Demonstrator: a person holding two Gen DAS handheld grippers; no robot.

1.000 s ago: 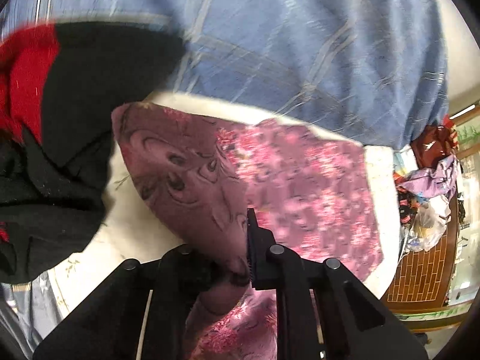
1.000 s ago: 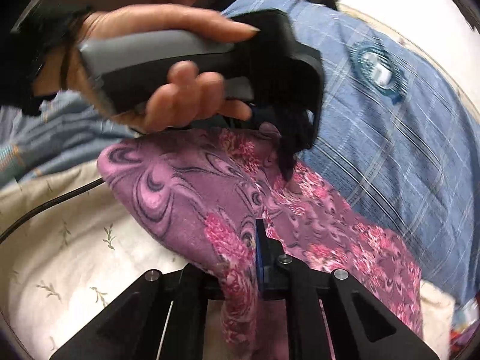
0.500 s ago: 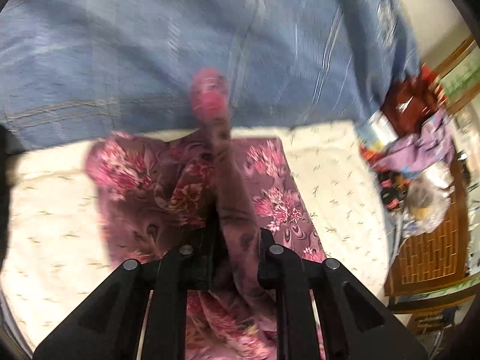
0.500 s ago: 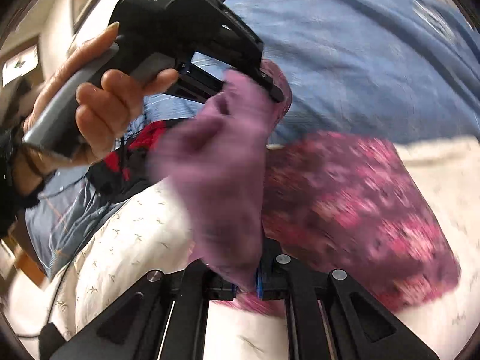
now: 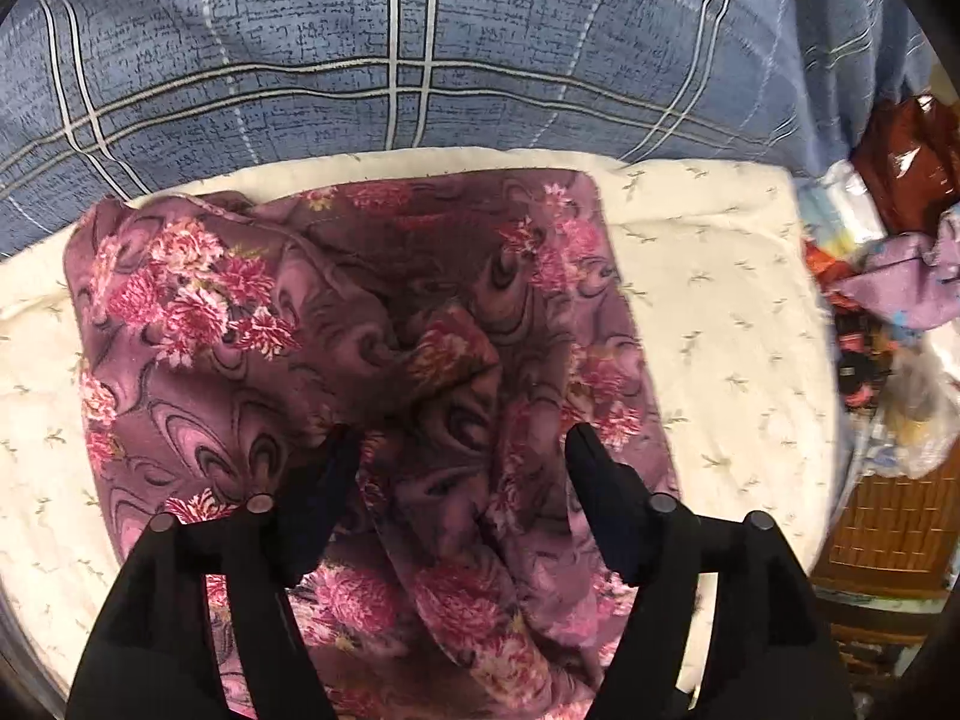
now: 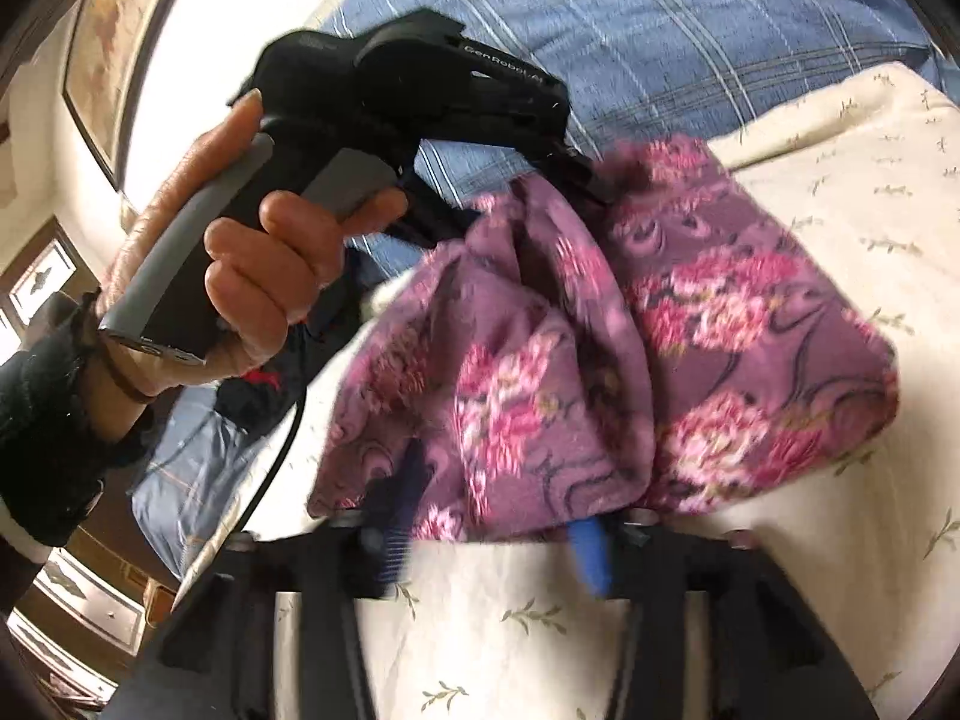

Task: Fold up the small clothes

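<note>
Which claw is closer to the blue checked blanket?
Left. The left claw, opening over the flowery cloth, is near the edge by the blanket; the right claw, also opening, is at the opposite edge.

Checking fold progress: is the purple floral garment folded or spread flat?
Folded over, untidily: the purple floral garment lies doubled and bunched on the cream sheet.

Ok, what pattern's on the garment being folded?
Purple garment with pink flowers and dark swirls; clearest in the left wrist view.

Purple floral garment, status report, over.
Left gripper, right gripper: jaws opening, letting go. Purple floral garment folded over, bunched on cream quilt. Nothing in the way.
</note>
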